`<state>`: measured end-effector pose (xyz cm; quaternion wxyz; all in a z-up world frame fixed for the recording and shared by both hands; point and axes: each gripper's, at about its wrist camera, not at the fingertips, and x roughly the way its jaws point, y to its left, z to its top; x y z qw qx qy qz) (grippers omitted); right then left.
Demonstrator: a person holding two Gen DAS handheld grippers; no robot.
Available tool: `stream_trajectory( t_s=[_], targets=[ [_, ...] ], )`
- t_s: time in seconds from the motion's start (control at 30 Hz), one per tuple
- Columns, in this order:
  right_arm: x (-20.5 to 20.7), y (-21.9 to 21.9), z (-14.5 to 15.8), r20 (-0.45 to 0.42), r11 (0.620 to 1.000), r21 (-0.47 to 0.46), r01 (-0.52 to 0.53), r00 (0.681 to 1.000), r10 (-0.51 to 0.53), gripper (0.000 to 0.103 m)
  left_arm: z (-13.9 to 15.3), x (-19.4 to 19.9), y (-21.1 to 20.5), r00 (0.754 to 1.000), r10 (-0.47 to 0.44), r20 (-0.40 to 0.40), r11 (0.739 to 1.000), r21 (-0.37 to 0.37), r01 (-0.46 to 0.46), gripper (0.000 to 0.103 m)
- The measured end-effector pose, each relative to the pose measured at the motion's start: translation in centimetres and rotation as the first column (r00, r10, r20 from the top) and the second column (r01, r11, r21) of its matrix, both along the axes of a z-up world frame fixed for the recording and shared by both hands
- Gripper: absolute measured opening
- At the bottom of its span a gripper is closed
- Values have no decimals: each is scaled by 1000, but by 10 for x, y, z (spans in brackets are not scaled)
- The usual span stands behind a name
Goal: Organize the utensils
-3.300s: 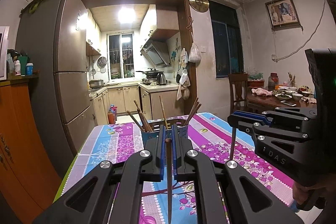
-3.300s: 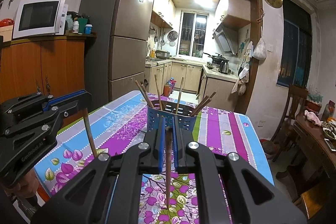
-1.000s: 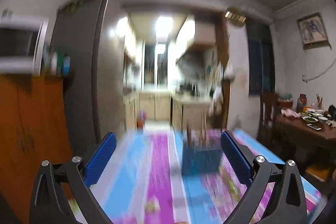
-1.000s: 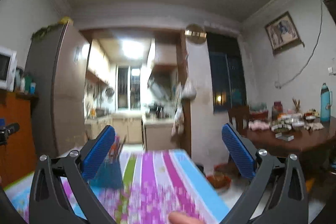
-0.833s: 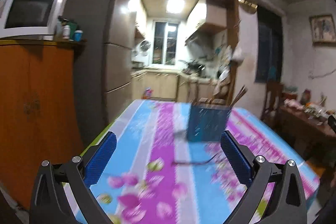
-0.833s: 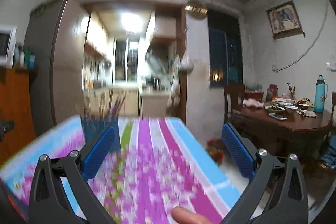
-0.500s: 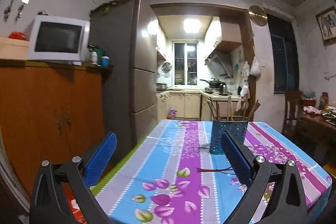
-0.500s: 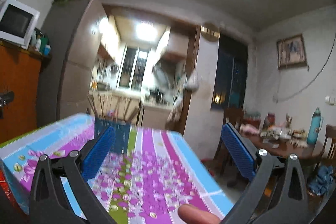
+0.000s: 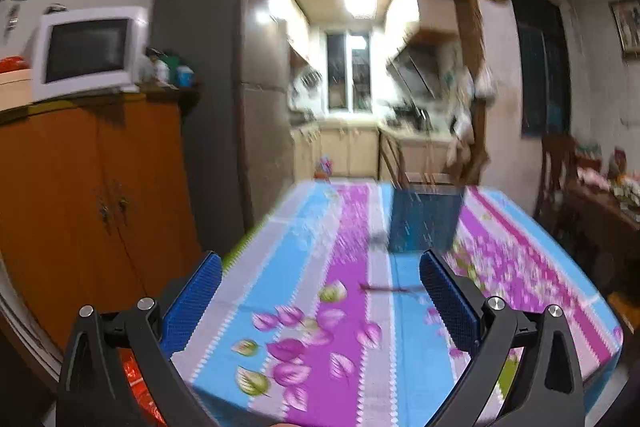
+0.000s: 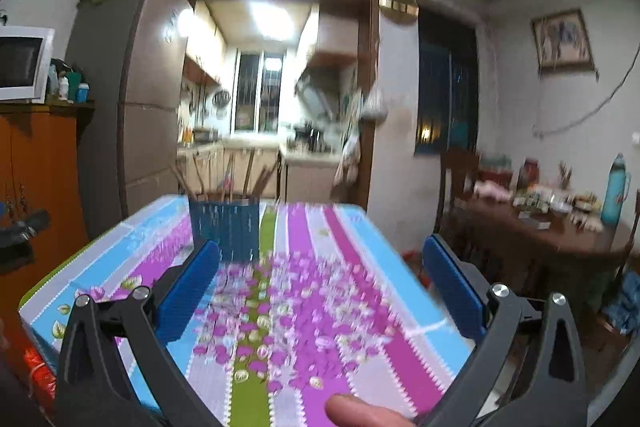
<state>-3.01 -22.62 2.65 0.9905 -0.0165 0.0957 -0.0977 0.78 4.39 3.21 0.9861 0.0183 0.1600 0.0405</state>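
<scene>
A blue perforated utensil holder (image 9: 426,221) stands on the striped floral tablecloth (image 9: 280,267), with several brown chopsticks (image 10: 224,175) sticking out of it. One loose chopstick (image 9: 390,288) lies flat on the cloth in front of the holder. My left gripper (image 9: 320,303) is open and holds nothing, pulled back near the table's front edge. The right gripper (image 10: 320,287) is open too, with the holder (image 10: 224,231) ahead to its left. A fingertip (image 10: 360,409) shows at the bottom of the right wrist view. Both views are blurred by motion.
An orange wooden cabinet (image 9: 92,195) with a white microwave (image 9: 88,51) stands left of the table, beside a tall grey fridge (image 9: 224,87). To the right is a dark dining table (image 10: 536,231) with dishes and a chair (image 9: 556,171). A kitchen lies beyond the doorway.
Both grippers, earlier shut on a chopstick each near the holder, now stand open and empty farther back. The views have swung and dipped toward the tablecloth in the last half second.
</scene>
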Motion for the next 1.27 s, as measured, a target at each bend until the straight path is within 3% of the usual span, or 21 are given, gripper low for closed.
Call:
stream_trajectory(
  t_s=[0.17,0.27,0.5,0.67,0.93,1.03,1.27],
  targets=[
    [37,0,-22,-119,1000,25,1,993,2,98,-28,38,-29,992,-75,-102,996,38,79,99],
    [57,6,-29,-160,1000,-8,-3,987,2,98,-35,53,-39,990,-90,-113,994,48,96,99],
    [80,16,-28,-169,999,-31,-21,986,15,98,-42,77,-49,989,-88,-116,994,47,94,99],
    [89,19,-35,-205,999,-34,-34,978,26,98,-49,79,-52,996,-50,-70,994,89,56,99],
    [92,15,-36,-219,1000,-14,-28,975,24,98,-52,77,-57,997,-70,-42,991,113,74,99],
    [90,13,-36,-214,1000,-6,-23,977,21,98,-53,78,-57,992,-105,-74,990,85,112,99],
    [92,8,-39,-222,1000,0,-15,975,14,98,-56,82,-55,989,-98,-114,993,59,106,99]
  ],
)
